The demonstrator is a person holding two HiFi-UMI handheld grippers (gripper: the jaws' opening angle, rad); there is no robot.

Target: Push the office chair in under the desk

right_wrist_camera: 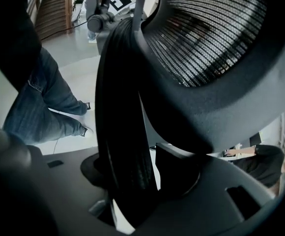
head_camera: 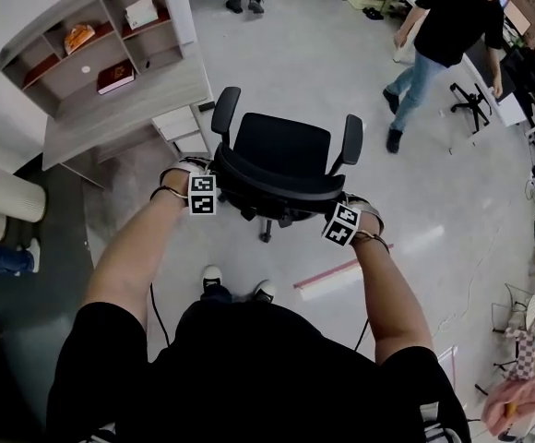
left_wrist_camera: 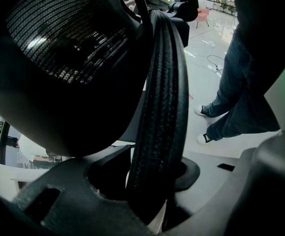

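Shoes [head_camera: 237,286] stand just behind the chair [head_camera: 281,150], a stance squared up for pushing it from the back. Left gripper [head_camera: 208,172] and right gripper [head_camera: 338,205] sit at the two ends of the backrest [head_camera: 272,185]. Each is partly closed, with its jaws clamped on the ribbed edge of the backrest, which fills the gap in both gripper views. Holding at both ends probably lets the person steer the chair on its castors as well as shove it, and keeps it from swivelling.

Beyond the grippers the seat faces far, with both armrests up. The chair stands on open floor, well apart from the desk [head_camera: 120,109], which lies to the far left under its shelves [head_camera: 83,49]. The chair is not yet in line with the desk opening, so it likely needs turning left before the push. A person [head_camera: 447,35] walks at far right, clear of that path.
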